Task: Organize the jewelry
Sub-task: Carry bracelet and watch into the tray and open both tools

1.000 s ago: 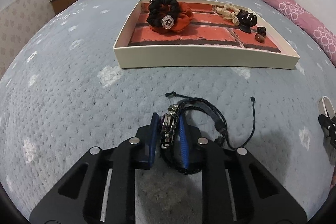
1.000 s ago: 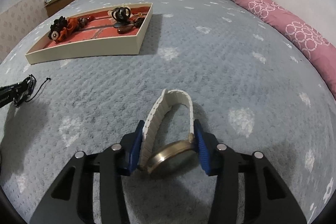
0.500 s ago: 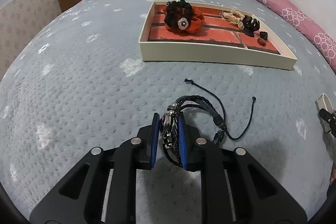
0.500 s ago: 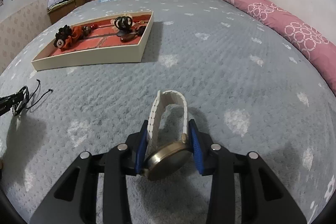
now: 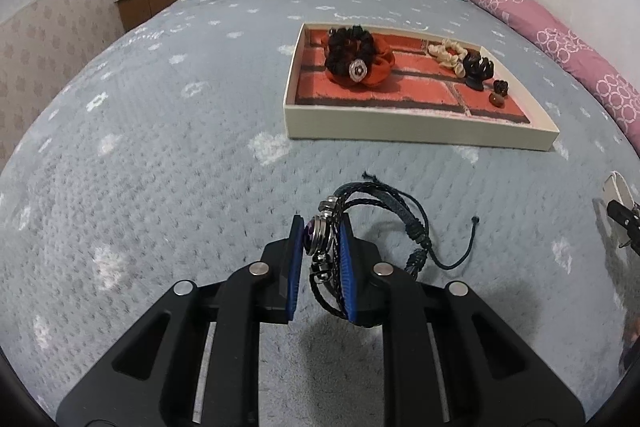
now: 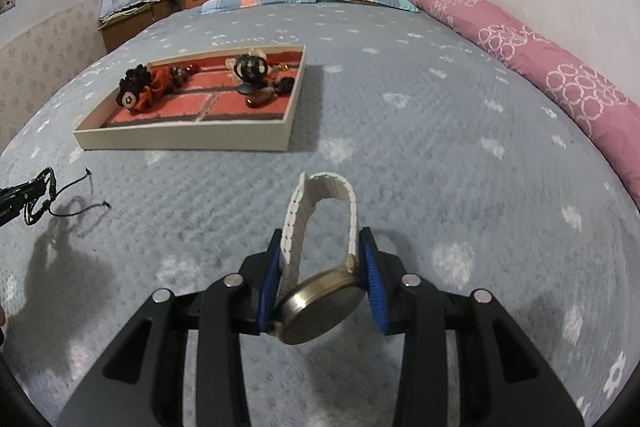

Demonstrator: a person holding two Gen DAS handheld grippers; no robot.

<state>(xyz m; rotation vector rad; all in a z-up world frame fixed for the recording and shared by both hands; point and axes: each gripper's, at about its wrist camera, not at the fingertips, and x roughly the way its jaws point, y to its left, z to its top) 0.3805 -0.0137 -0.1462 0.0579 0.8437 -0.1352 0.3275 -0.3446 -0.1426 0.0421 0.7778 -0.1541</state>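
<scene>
Jewelry in hand on both sides: the black braided-cord bracelet with metal charm beads (image 5: 344,227) sits clamped in the left gripper (image 5: 320,259), and the brass-cased wristwatch with white segmented strap (image 6: 320,267) sits in the right gripper (image 6: 320,279).

Change over the last second: the right jaws, a second ago wider than the watch, have narrowed onto it. Blue pads now press the strap on one side and the crown edge of the case on the other. Both pieces have come up off the grey quilted bedspread (image 5: 160,147); shadows lie beneath each, and the cream shallow tray with brick-red lining (image 5: 420,135) sits further off in the left view than before. Left jaws unchanged, nearly closed on the charm cluster.

Judgement: pick-up is done for both items; carry to the tray comes next.

Appearance: bracelet is several dark plaited strands bunched together, a sliding knot and two loose cord tails hanging out to the right of the jaws. Watch is tilted, dial facing down-forward, strap looped upward in an arch.

Tray already holds a red-and-black fabric flower clip (image 5: 358,63), a beige scrunchie (image 5: 446,53) and a dark claw clip (image 5: 478,71).
</scene>
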